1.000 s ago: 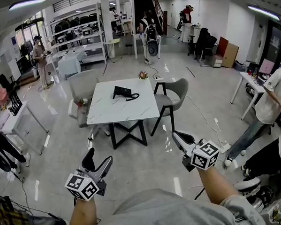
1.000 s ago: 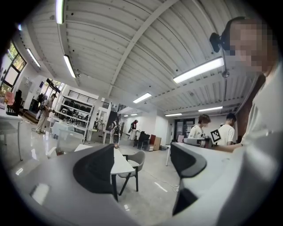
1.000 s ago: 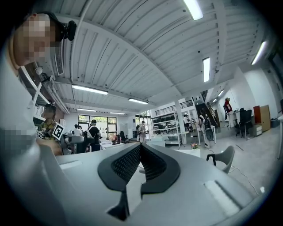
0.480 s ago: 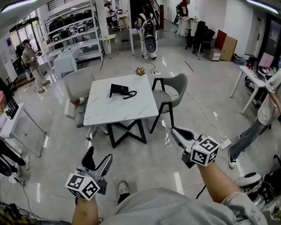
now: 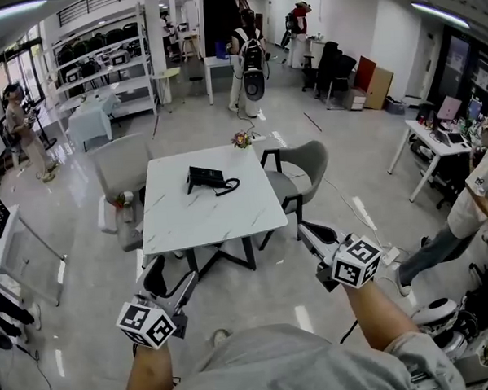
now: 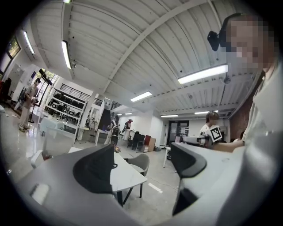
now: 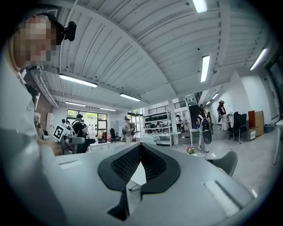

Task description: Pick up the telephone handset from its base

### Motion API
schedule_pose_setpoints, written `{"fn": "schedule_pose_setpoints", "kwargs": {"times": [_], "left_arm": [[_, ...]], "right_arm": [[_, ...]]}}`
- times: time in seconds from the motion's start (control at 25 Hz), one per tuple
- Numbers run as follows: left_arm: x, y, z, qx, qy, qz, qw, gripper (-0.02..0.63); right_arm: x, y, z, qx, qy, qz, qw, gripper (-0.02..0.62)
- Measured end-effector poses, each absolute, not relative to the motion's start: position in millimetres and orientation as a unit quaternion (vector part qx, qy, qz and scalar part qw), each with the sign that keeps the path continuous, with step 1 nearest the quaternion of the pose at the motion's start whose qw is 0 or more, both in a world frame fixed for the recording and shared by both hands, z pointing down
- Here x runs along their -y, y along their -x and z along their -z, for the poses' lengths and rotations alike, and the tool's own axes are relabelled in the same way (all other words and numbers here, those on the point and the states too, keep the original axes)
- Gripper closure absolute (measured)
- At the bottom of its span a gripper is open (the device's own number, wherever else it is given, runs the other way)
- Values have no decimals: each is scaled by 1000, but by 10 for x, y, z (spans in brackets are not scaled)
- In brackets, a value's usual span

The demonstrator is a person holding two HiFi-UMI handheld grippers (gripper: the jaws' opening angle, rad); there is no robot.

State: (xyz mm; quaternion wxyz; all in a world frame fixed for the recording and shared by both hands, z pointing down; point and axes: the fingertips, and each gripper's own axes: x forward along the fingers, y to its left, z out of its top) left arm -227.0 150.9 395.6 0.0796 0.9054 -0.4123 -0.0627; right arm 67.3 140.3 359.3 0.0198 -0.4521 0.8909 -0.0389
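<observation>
Phone: black corded telephone (image 5: 208, 179) is lying on white marble-topped table (image 5: 205, 225), 12 o'clock (well apart from both grippers).
Left gripper (image 5: 170, 279): you're holding its jaws apart, empty.
Right gripper (image 5: 310, 232): you're holding its jaws together.

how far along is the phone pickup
Done: nothing yet. The telephone sits on the white table, and its handset does not look lifted. In hand: nothing. The left hand-held gripper is open and the right hand-held gripper is shut; both are empty and well short of the table. Left: close in, grip the handset, lift it off.
</observation>
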Motion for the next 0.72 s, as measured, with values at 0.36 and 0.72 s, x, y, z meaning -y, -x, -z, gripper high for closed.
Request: {"fn": "schedule_pose_setpoints", "kwargs": {"times": [0.36, 0.72], "left_arm": [[33, 2889, -3938, 369, -925, 41, 78, 176], [1004, 2869, -4268, 334, -934, 25, 121, 176]], "right_arm": [[23, 18, -3386, -873, 487, 25, 19, 592], [884, -39, -3647, -849, 525, 55, 5, 592]]}}
